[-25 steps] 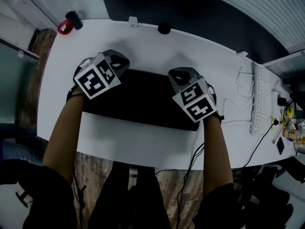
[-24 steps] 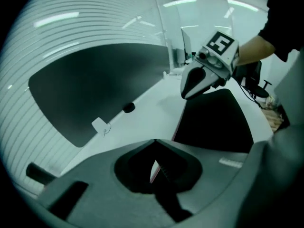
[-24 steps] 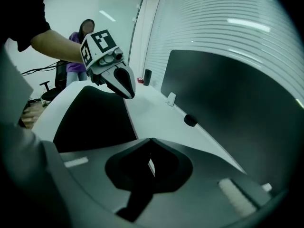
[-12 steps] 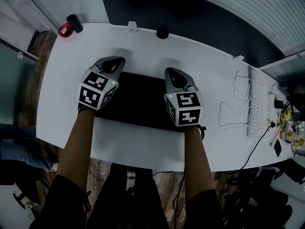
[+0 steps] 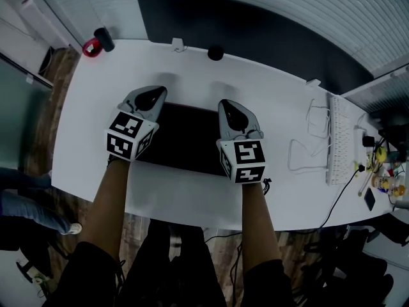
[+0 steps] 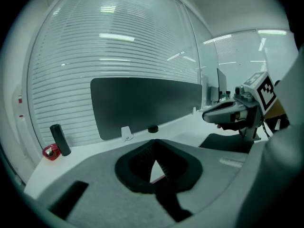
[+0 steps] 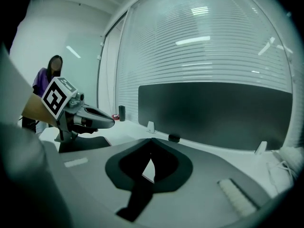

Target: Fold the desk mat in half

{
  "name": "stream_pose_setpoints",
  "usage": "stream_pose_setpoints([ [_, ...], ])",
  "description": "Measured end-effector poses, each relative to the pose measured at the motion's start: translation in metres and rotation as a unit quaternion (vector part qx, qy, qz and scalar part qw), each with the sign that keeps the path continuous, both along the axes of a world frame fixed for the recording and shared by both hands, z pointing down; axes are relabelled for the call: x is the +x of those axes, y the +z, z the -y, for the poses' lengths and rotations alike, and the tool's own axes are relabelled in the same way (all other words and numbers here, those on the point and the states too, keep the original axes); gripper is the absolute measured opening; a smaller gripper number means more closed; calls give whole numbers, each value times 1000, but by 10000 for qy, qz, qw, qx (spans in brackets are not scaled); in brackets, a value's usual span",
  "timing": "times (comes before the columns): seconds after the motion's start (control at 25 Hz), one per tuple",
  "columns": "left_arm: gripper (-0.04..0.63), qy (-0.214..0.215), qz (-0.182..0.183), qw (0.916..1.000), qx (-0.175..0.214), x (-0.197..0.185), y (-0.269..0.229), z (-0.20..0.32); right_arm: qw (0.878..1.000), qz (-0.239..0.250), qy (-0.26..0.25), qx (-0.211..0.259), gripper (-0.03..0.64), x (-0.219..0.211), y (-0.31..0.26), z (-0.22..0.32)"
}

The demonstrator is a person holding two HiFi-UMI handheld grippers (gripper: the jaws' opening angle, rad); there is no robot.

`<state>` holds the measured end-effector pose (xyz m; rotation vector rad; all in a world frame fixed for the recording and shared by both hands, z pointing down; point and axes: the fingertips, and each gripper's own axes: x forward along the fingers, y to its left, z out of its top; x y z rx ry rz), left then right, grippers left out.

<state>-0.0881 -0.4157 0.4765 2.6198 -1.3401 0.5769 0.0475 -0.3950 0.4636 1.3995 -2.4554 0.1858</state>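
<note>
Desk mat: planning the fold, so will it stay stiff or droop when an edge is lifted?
Probably droops: the desk mat lies thin and flat on the table. Its matte surface likely grips, not slips.

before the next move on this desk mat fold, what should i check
1. Grip, left claw: shut on the desk mat, a dark strip runs back from its jaws; ok.
2. Grip, right claw: the same; ok.
3. Claws side by side across the mat: ok.
4. Bare desk beyond the mat for the landing: ok.
5. keyboard apart from the mat, off to the right: ok.
6. Held edge straight between the claws: cannot tell, it is hidden under them.
</note>
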Motion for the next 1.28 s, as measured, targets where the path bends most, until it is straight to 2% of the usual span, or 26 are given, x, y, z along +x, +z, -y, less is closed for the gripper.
stream_pose_setpoints([
  [0.44,-7,-54,-66,9988,477,2,-60,-50,9992,183,142,336,8,10,-59,-45],
  [0.8,-6,-72,-46,9958,913,8,-115,-96,9978,107,173,634,8,17,-102,-93],
  [1.28,-6,-215,-230,9924,1192,10,-164,-164,9948,192,241,974,8,22,-156,-155],
])
